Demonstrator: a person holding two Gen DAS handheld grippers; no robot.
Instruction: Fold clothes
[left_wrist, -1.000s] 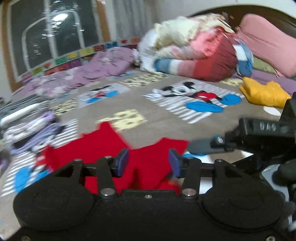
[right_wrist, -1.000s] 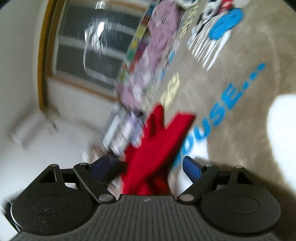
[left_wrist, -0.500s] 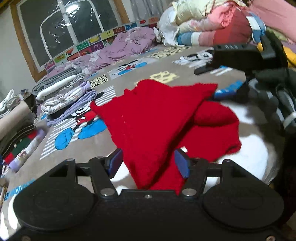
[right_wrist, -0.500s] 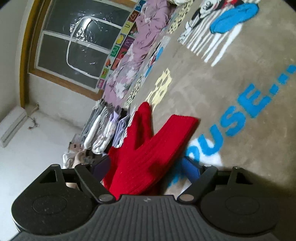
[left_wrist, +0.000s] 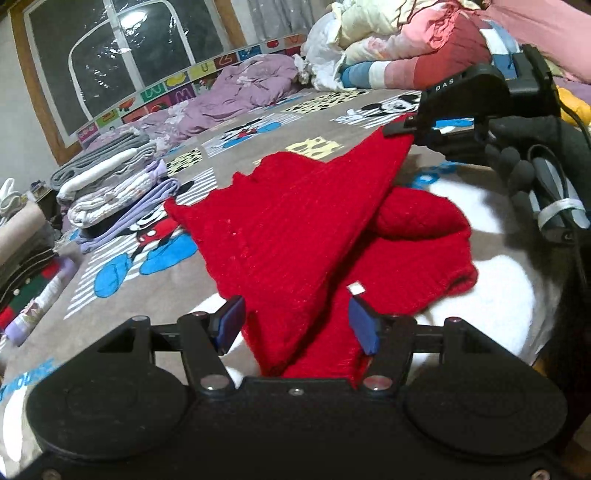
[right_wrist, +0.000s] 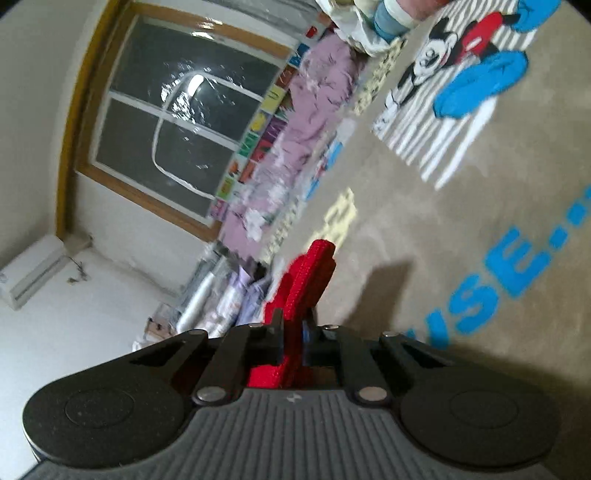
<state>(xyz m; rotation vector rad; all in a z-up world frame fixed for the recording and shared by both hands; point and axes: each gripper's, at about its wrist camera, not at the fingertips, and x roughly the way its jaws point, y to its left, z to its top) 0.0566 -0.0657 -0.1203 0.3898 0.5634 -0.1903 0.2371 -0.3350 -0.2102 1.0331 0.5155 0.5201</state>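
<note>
The red knitted garment (left_wrist: 295, 236) runs under the left gripper's (left_wrist: 297, 326) housing at the bottom of the frame, so its near edge is hidden; in the right wrist view only a narrow strip of it shows, its lower part swallowed between the right gripper's (right_wrist: 293, 332) closed jaws; the stack of folded clothes (right_wrist: 221, 299) behind is blurred; the clothes pile (left_wrist: 26, 266) is cut off at the left edge.

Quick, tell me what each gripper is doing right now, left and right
Left gripper: open, jaws apart with the red sweater lying between them, not pinched.
Right gripper: just closed, shut on a corner of the red sweater.
</note>
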